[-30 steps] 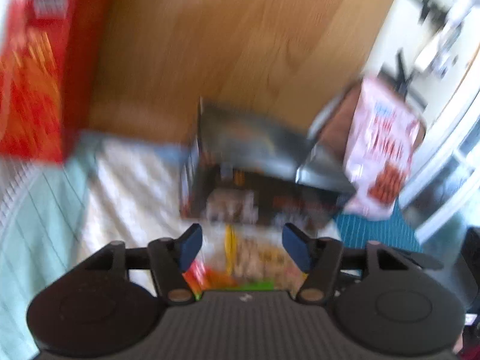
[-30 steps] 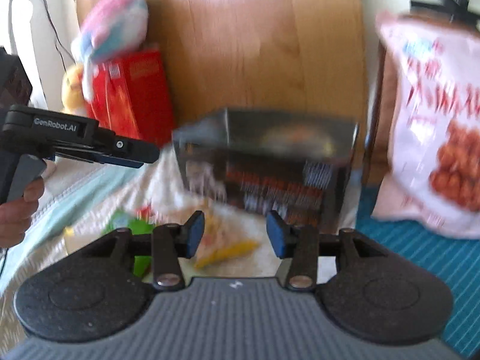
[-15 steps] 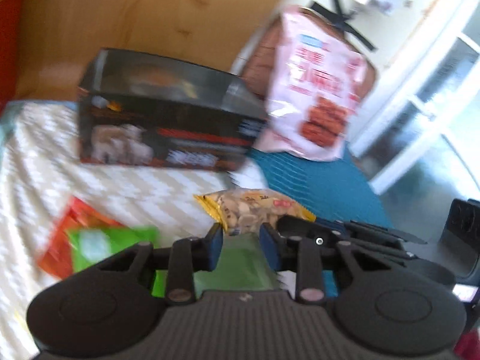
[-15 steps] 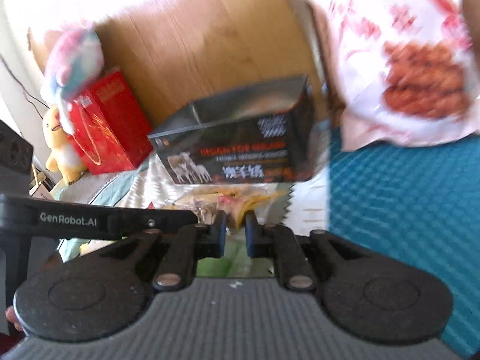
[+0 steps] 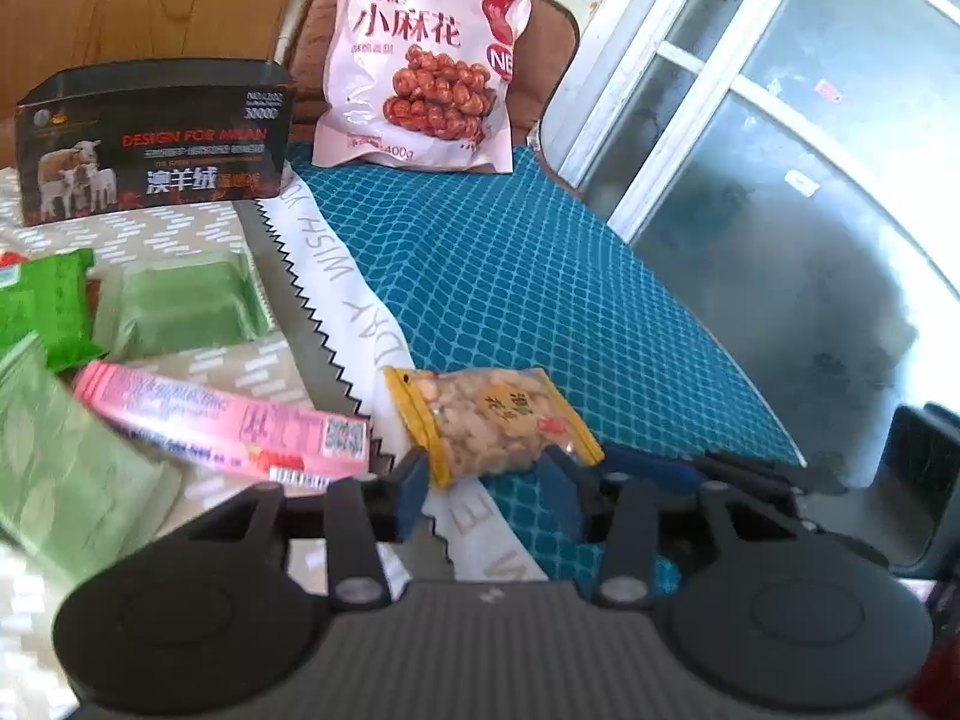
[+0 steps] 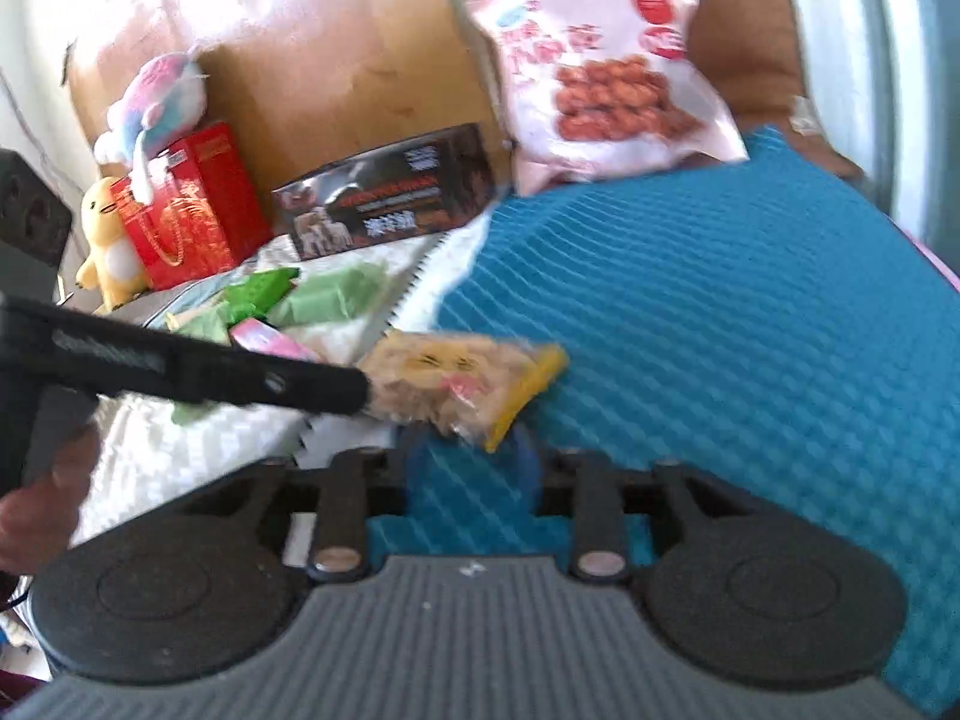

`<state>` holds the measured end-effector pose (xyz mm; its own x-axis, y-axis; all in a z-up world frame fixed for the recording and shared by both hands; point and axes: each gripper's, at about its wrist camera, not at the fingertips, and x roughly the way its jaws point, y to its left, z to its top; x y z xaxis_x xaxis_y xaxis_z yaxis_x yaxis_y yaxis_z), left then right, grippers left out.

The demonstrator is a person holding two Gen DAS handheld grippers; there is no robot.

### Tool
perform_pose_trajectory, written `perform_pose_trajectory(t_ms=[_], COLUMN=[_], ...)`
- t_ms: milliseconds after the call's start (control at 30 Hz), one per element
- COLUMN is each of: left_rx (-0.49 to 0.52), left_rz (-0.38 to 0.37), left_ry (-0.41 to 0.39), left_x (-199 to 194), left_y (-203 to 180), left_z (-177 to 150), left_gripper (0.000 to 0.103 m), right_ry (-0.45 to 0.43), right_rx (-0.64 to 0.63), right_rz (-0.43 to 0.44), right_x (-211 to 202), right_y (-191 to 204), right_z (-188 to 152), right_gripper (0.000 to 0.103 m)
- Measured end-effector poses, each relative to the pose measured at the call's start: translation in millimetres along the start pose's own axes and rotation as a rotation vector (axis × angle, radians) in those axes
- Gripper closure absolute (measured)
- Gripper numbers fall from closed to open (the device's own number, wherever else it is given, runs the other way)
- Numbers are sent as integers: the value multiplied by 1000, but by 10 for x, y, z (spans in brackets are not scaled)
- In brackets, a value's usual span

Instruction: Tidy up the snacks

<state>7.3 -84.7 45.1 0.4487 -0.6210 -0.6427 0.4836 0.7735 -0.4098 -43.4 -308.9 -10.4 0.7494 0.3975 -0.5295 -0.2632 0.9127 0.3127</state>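
Peanuts in a yellow-edged packet (image 5: 492,420) lie at the seam where the white zigzag-edged cloth (image 5: 336,300) meets the blue patterned mat (image 5: 540,276), seen from the left wrist; the packet's near end sits between the blue pads of the left gripper (image 5: 486,489), whose jaws are opening, and the pads do not press on it. To the left of it lie a pink bar wrapper (image 5: 222,426), a pale green wrapped cake (image 5: 180,306) and a bright green packet (image 5: 42,306). Farther back a black box with sheep on it (image 5: 150,138) stands upright, and a large pink bag of fried twists (image 5: 420,60) leans against a brown cushion (image 5: 552,30). From the right wrist, blurred, the same peanut packet (image 6: 468,378) lies just ahead of the right gripper (image 6: 468,468), its yellow end over the mat; these jaws too are opening, with only the packet's lower corner near the gap and nothing gripped. The left gripper's black arm (image 6: 210,366) reaches in from the left and touches the packet's left end, and a person's hand (image 6: 42,504) holds its handle. A red gift box (image 6: 192,204), a yellow plush duck (image 6: 108,240) and a pastel plush toy (image 6: 156,102) stand at the back left.
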Motion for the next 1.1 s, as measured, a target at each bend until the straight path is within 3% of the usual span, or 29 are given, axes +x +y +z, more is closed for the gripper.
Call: perform_pose_trajectory(t_ms=[100,300,533,700,1000,1033,1100], left_rx=[-23,-52,-127,-131,-79,-66,-41], left_rz=[7,21,-28,-48,15,18,8], left_ry=[-23,-63,-18,5,53,53,65], left_x=[-129,-300,-204,-69,375,395,405], left_y=[31,101,253,220,93,66,13], left_z=[-21,-26,1,87,170,174,181], left_gripper=[55,47,47,47,49,54,66], right_ry=[-36,-52,-12,-12,-15,-15,-22], right_rx=[8,-17,-174,-252,-227,-224,-229], right_rz=[-10,-35,-56,-79,-54,-48,-56], right_x=[-105,-41,180,279,346,344,336], right_y=[-24,-19,199,306,198,188,185], right_z=[-42,18,4,-27,33,33,31], right_gripper=[52,43,25,23,25,37,49])
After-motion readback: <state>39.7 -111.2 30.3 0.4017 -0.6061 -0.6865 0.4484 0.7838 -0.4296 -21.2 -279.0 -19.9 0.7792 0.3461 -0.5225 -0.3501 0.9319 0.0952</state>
